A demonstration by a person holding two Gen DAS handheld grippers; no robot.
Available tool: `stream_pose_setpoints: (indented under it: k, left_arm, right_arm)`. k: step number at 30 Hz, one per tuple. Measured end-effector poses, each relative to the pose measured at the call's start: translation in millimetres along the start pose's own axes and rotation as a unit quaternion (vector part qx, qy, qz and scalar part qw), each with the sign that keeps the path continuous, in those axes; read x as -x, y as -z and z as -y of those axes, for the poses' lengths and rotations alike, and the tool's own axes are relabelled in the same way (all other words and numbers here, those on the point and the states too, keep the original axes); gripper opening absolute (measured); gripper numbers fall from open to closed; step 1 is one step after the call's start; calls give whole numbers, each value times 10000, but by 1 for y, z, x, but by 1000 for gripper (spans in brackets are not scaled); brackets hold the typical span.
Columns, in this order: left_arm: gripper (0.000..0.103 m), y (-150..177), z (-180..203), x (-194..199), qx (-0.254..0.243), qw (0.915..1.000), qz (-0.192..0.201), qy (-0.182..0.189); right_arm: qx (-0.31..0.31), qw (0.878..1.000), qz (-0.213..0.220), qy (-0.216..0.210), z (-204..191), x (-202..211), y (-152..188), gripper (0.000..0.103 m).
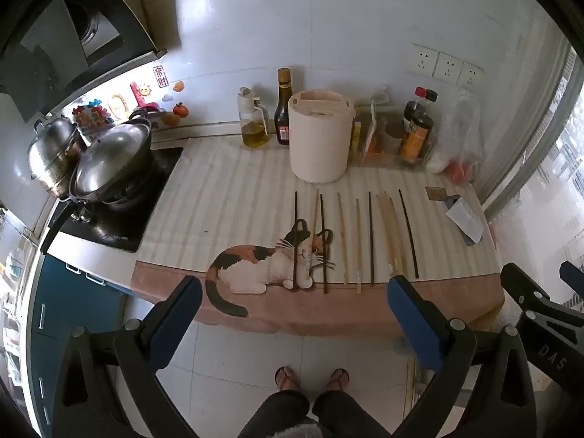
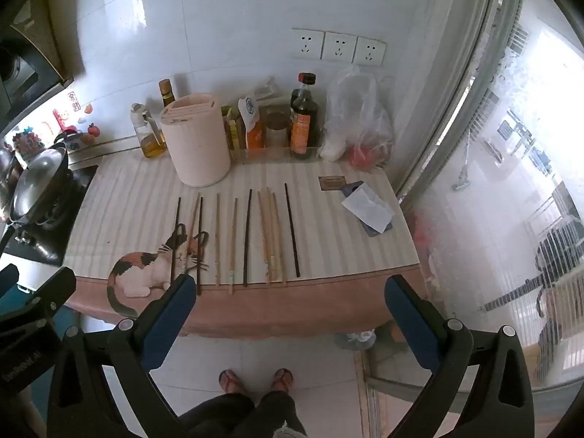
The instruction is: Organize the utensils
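The chopsticks (image 1: 370, 237) lie in a loose row on the striped counter mat (image 1: 226, 197), dark and pale sticks mixed, all running roughly front to back, with their near ends close to the mat's pink front border. The leftmost sticks cross the printed cat (image 1: 262, 262); the rightmost dark stick (image 2: 292, 230) lies apart from the pale group beside it. Behind the row stands a pale round holder (image 1: 321, 135) with slots in its top; what is in the slots cannot be made out. Open mat lies left of the row, up to the black hob (image 1: 120, 215) that carries a lidded wok (image 1: 113, 157) and a steel pot (image 1: 53, 149). To the right, a folded paper (image 2: 368, 210) and a small card (image 2: 331, 183) lie near the counter's right edge, next to the window. Along the back wall stand an oil bottle (image 1: 255, 120), a dark sauce bottle (image 1: 283, 109), more bottles and packets in a clear tray (image 2: 277, 153), and a plastic bag (image 2: 357, 120). The left gripper (image 1: 292, 292) hangs in front of the counter edge, tilted steeply down, its tongs spread fully wide with nothing between them. The right gripper (image 2: 288, 292) is held beside it in the same pose, tongs likewise spread wide and empty; its near tips overlap the front ends of the sticks in the view, but contact cannot be told. The person's feet (image 1: 310, 377) in sandals stand on the tiled floor below.
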State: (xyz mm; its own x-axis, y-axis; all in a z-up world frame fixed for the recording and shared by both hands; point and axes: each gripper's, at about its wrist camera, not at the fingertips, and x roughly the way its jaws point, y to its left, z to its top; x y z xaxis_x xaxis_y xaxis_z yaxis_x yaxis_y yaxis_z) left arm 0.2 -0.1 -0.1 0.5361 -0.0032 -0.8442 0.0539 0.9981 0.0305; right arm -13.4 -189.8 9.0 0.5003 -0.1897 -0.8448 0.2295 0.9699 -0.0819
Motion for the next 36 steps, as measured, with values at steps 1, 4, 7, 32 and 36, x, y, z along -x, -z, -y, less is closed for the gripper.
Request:
stream_pose_setpoints:
  k: [1,4,7,32,36]
  left_arm:
    - [103,0,0,0,12,10000,9,3]
    - [103,0,0,0,2,10000,16,14]
    - [103,0,0,1,4,10000,23,25]
    - [103,-9,0,0,-22,10000,46,-30]
    - [103,-9,0,0,-26,10000,39,-35]
  right_arm:
    - [1,10000,-7,18,0,0,0,103]
    - [-8,10000,-22,4,1,0,0,103]
    - [0,10000,-34,-3,2,0,0,103]
    - [20,10000,-46,35,7,-2,-8,103]
    - [22,10000,-43,36,8,-3,-8,103]
